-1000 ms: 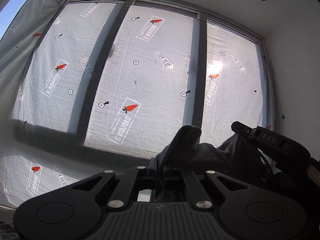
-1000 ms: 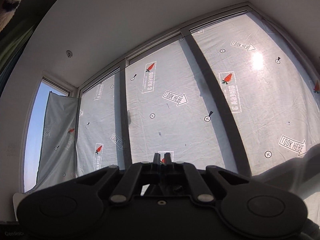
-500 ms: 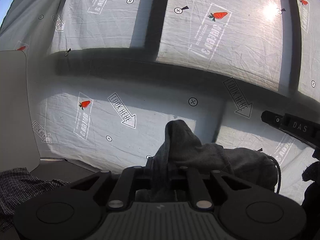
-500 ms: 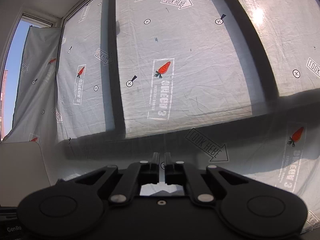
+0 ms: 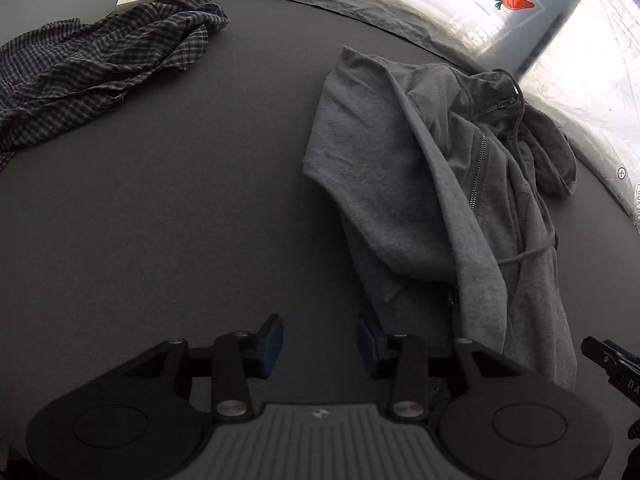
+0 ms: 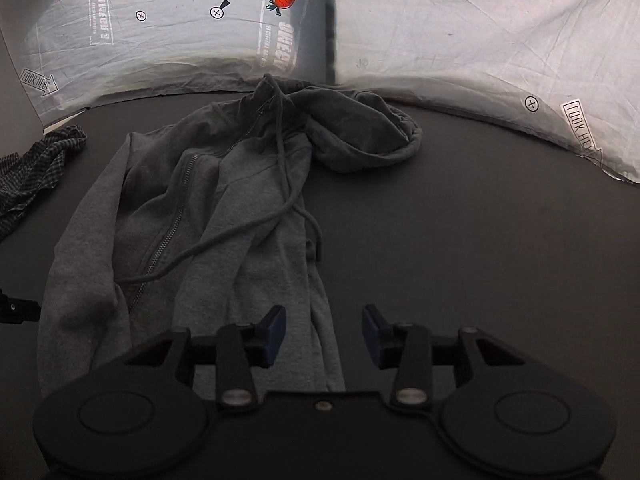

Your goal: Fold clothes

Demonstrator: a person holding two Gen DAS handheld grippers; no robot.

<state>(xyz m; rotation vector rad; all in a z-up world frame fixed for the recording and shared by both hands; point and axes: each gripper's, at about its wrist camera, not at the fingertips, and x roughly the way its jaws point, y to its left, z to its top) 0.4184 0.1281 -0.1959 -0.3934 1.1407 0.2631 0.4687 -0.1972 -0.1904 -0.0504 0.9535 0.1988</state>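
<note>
A grey zip hoodie (image 5: pixel 432 184) lies crumpled on the dark table (image 5: pixel 168 208), hood toward the far edge, drawstrings loose across its front (image 6: pixel 224 208). My left gripper (image 5: pixel 319 344) hangs just left of the hoodie's near hem, its jaws opening with only bare table between them. My right gripper (image 6: pixel 324 334) sits over the hoodie's near right edge, jaws opening too; a strip of grey fabric lies below the gap, and the pads do not press on it.
A dark checked shirt (image 5: pixel 92 64) lies bunched at the table's far left (image 6: pixel 28 176). A white printed sheet (image 6: pixel 460 40) covers the wall and window behind the table. The other gripper's tip (image 5: pixel 612 360) shows at the right edge.
Both grippers swung down from facing the window to facing the table. The left one let go of the grey hoodie, which now lies on the table. Both sets of jaws went from shut to apart.
</note>
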